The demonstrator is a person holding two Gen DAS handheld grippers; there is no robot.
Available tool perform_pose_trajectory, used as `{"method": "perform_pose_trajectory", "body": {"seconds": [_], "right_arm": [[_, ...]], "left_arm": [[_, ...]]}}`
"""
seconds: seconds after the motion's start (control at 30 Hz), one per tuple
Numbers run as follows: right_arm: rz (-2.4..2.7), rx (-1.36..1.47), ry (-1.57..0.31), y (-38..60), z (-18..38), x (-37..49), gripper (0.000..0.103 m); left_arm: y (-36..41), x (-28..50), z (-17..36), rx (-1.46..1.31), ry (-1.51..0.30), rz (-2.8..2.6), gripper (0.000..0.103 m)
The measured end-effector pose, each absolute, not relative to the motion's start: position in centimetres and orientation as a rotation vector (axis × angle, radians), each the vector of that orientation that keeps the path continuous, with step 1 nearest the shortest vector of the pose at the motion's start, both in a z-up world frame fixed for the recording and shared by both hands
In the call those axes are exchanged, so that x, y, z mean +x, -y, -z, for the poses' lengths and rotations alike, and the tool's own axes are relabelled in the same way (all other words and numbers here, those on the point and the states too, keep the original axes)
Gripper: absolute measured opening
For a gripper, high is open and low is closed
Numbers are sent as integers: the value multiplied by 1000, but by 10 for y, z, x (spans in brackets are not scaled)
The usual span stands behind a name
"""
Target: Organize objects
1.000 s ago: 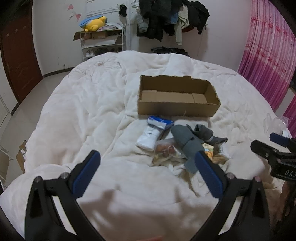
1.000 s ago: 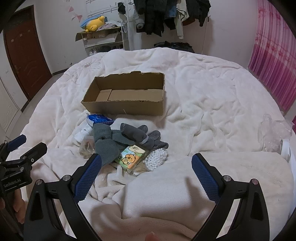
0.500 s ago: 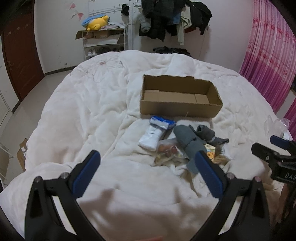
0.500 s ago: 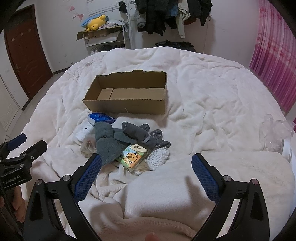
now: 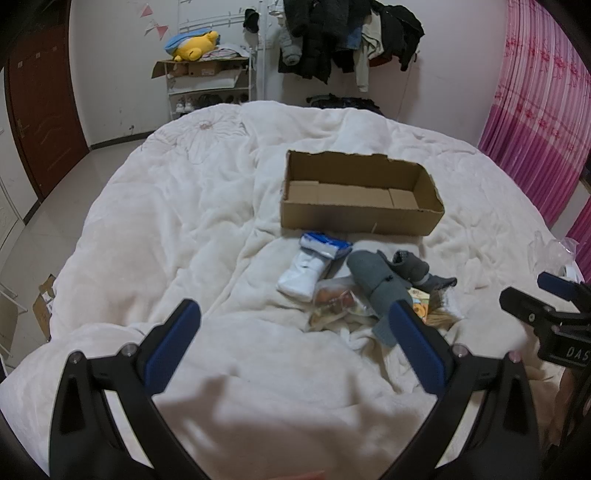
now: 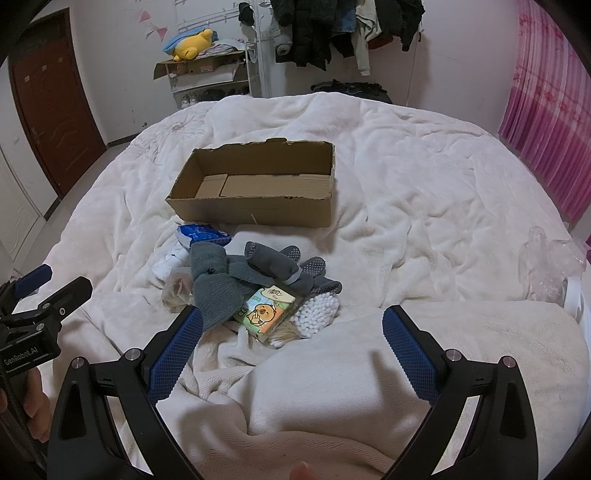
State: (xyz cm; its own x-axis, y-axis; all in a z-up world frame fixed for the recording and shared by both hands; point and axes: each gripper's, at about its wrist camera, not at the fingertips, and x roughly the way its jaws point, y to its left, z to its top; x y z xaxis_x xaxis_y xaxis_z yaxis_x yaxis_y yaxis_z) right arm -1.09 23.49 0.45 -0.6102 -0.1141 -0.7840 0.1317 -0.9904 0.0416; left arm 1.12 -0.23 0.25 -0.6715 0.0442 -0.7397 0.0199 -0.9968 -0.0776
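Observation:
An open cardboard box [image 5: 360, 218] [image 6: 258, 210] with nothing inside rests on the white bed. In front of it lies a small heap: a white pack with a blue end [image 5: 314, 262], a clear snack bag [image 5: 332, 297], a grey sock [image 6: 216, 284], dark grey grip socks [image 6: 291, 266], a green cartoon tissue pack [image 6: 266, 312] and a bag of cotton swabs [image 6: 319, 312]. My left gripper [image 5: 295, 332] is open, hovering short of the heap. My right gripper [image 6: 291, 339] is open too, just before the tissue pack. Neither holds anything.
Rumpled white duvet [image 5: 166, 221] covers the bed. Crumpled clear plastic [image 6: 546, 266] lies at the right edge. Behind stand a shelf rack with a yellow plush toy [image 5: 195, 44], hanging clothes [image 5: 343, 33], a brown door [image 5: 40, 110] and pink curtains [image 5: 543, 96].
Both grippers have drifted slightly forward toward the heap and box; the view has shifted a little. Jaws stay open, and no object has moved.

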Motion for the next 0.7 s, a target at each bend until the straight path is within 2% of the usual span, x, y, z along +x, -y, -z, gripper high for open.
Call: {"method": "perform_pose_trajectory", "body": {"seconds": [0.7], "right_arm": [[2702, 1315, -32, -234, -4, -11, 100]], "left_arm": [[2, 12, -4, -1266, 127, -2855, 102]]}}
